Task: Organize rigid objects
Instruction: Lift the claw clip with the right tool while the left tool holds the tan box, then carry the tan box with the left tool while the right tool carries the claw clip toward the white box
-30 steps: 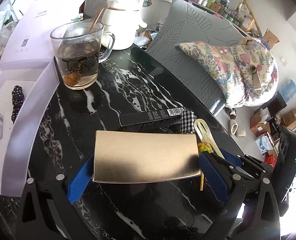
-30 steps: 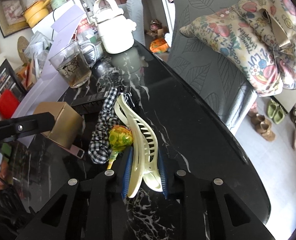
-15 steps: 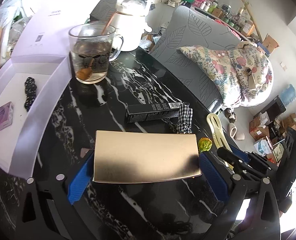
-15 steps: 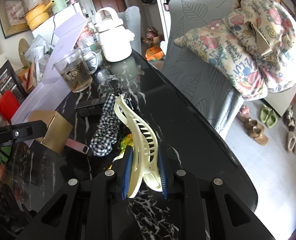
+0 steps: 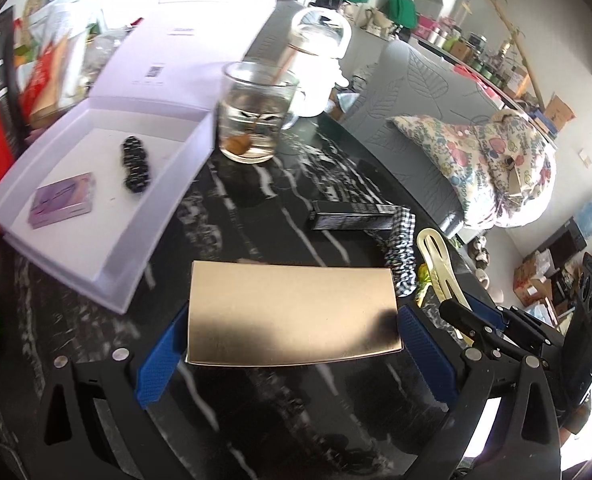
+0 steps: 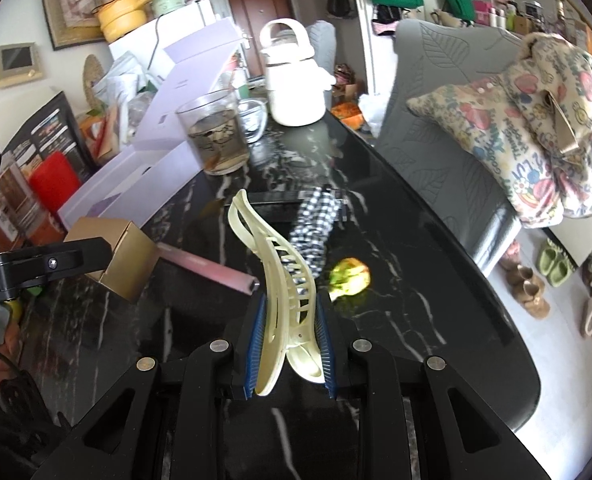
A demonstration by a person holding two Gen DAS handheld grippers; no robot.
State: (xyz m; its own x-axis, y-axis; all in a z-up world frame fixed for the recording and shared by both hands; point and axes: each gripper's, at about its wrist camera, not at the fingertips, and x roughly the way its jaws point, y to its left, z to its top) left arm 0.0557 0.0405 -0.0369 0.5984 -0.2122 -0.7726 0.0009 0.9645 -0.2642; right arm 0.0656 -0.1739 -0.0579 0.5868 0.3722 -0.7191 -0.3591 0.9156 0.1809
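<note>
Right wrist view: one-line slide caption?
Right gripper shut on cream hair clip above black marble table.

Both tongs (image 5: 291,344) (image 6: 289,344) are black-framed, with ribbed blue pads (image 5: 157,364) and silver screw heads (image 6: 220,345).

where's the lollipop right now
In the right wrist view the lollipop lies on the black marble table, just right of the held hair clip, beside the checkered scrunchie.

Bare tabletop (image 5: 279,208) btwn open white box (image 5: 163,216) & black carton (image 5: 352,218); mug (image 5: 255,116) blocks behind.
</note>
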